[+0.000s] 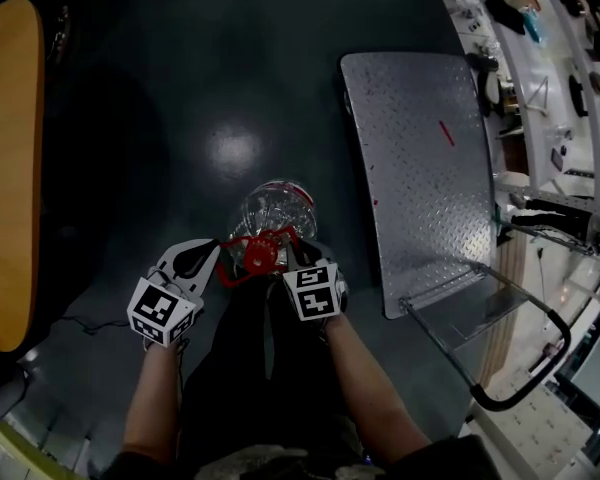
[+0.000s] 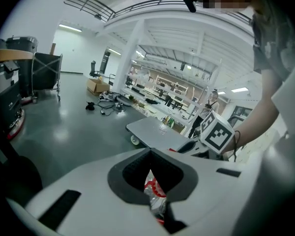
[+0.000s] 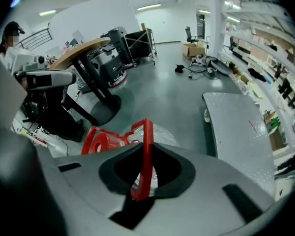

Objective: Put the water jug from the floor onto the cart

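So far, right gripper (image 3: 143, 177) jaws clench the red handle (image 3: 146, 146) of the clear plastic water jug (image 1: 275, 206), left gripper (image 2: 155, 182) jaws seemingly too; silver checker-plate cart (image 1: 420, 158) beside jug unloaded.

Open floor (image 1: 230, 88) lies between water jug (image 1: 272, 213) and cart (image 1: 420, 168) deck.

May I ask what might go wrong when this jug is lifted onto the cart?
The right hand-held gripper pinches only the thin red handle, so the water jug may swing or slip free. The left hand-held gripper seems to hold the handle's other end; uneven lifting could tilt the jug. The cart stands on wheels and might roll when loaded.
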`<state>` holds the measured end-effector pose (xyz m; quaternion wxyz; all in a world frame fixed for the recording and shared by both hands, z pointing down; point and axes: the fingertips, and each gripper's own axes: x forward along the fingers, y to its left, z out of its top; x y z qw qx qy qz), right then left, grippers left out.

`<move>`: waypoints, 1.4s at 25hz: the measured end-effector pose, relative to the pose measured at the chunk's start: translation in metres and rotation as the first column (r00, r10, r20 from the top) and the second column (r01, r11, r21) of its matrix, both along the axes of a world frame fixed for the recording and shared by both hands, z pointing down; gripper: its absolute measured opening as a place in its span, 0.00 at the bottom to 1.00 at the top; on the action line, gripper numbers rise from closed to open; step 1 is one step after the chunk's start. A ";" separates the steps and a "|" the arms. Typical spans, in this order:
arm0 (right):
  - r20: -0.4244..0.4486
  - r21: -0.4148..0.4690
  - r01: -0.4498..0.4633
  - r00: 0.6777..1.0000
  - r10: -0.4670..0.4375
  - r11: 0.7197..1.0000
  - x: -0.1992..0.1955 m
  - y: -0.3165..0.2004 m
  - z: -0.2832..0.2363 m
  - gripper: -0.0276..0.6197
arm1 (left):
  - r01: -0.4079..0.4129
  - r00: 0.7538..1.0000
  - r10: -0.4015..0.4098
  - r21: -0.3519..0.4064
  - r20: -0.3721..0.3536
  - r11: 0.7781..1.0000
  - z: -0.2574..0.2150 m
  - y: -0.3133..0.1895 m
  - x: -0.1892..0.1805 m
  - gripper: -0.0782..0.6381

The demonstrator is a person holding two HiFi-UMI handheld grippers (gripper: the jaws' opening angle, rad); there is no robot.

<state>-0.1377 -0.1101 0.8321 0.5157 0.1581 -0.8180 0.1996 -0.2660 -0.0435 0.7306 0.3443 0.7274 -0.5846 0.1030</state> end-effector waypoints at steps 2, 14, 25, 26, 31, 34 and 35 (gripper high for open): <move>-0.003 0.008 0.014 1.000 -0.014 1.000 0.001 -0.001 -0.010 0.09 | 0.010 1.000 -0.010 0.003 -0.010 1.000 -0.004 0.000 -0.001 0.11; 0.144 -0.007 -0.171 0.975 0.170 0.985 0.035 -0.032 -0.121 0.10 | -0.014 0.999 0.017 0.071 -0.042 0.997 -0.068 -0.018 0.012 0.11; 0.199 0.101 -0.212 0.962 0.189 0.972 0.050 -0.030 -0.238 0.10 | -0.116 0.993 0.113 0.205 0.025 0.972 -0.182 -0.029 -0.010 0.11; 0.196 0.104 -0.213 0.962 0.190 0.971 0.055 -0.028 -0.248 0.10 | -0.126 0.992 0.123 0.206 0.028 0.970 -0.191 -0.027 -0.006 0.11; 0.211 0.131 -0.322 0.933 0.291 0.938 0.091 -0.031 -0.284 0.10 | -0.247 0.968 0.251 0.249 0.015 0.937 -0.221 -0.035 0.029 0.11; 0.225 0.157 -0.416 0.898 0.378 0.896 0.120 -0.038 -0.299 0.10 | -0.281 0.954 0.300 0.290 -0.025 0.915 -0.236 -0.049 0.055 0.11; 0.231 0.160 -0.447 0.884 0.407 0.880 0.129 -0.040 -0.302 0.10 | -0.293 0.948 0.316 0.299 -0.032 0.908 -0.241 -0.054 0.064 0.11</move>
